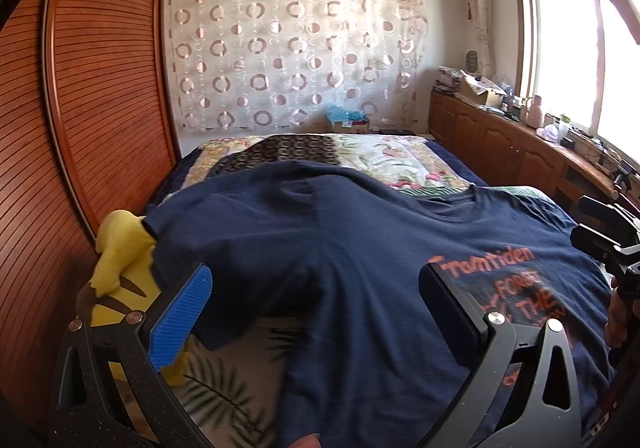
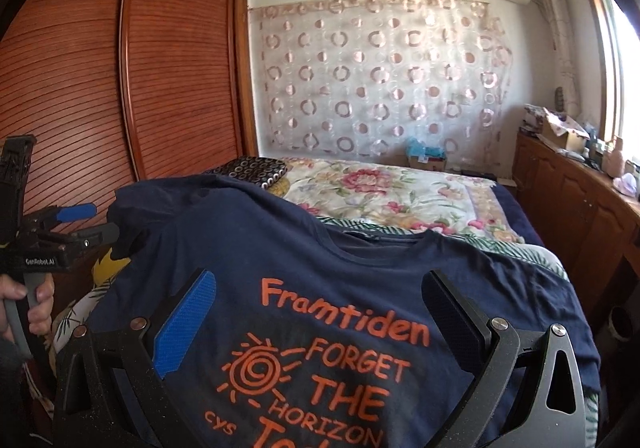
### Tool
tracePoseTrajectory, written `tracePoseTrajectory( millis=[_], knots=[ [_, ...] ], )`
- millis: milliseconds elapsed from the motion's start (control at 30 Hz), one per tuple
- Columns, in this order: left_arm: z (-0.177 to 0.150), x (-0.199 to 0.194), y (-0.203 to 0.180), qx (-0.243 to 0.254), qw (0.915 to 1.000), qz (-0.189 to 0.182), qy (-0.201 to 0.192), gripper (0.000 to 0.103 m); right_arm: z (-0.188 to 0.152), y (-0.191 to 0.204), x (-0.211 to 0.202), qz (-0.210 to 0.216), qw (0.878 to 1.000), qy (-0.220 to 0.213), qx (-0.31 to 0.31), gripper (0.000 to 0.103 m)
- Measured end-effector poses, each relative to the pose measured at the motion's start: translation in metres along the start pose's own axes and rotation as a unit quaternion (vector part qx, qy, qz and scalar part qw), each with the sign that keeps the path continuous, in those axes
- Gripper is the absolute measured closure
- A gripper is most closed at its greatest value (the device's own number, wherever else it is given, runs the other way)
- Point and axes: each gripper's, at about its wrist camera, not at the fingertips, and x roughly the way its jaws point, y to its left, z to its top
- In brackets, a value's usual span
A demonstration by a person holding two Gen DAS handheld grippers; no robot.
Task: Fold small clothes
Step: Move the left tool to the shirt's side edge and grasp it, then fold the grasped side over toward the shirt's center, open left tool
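A navy T-shirt [image 1: 340, 248] with orange print lies spread face up on the bed; it also fills the right wrist view [image 2: 320, 268]. Its left sleeve is folded in over the body. My left gripper [image 1: 316, 300] is open and empty, hovering over the shirt's left side. My right gripper [image 2: 320, 312] is open and empty above the printed chest. The left gripper also shows at the left edge of the right wrist view [image 2: 88, 224], and the right gripper's body at the right edge of the left wrist view.
A yellow plush toy [image 1: 120, 268] lies at the shirt's left by the wooden wardrobe [image 1: 80, 108]. A floral quilt [image 2: 400, 192] and a dark patterned cushion [image 2: 252, 168] lie further up the bed. A cluttered wooden cabinet [image 2: 580, 200] runs along the right under the window.
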Motion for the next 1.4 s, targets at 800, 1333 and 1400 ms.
tracePoseTrajectory(
  millis=[800,1333,1400],
  knots=[
    [0.034,0.061,0.109,-0.009,0.9967,0.022,0.078,0.054,0.005,-0.037,0.03,0.074,0.996,0.055,-0.007,0.0],
    [0.067,0.03,0.081,0.035,0.9978,0.0,0.055,0.1,0.001,-0.029,0.027,0.062,0.997,0.035,0.012,0.0],
    [0.08,0.023,0.065,0.045,0.9977,-0.014,0.048,0.1,0.0,-0.03,0.026,0.06,0.997,0.034,0.017,0.0]
  ],
)
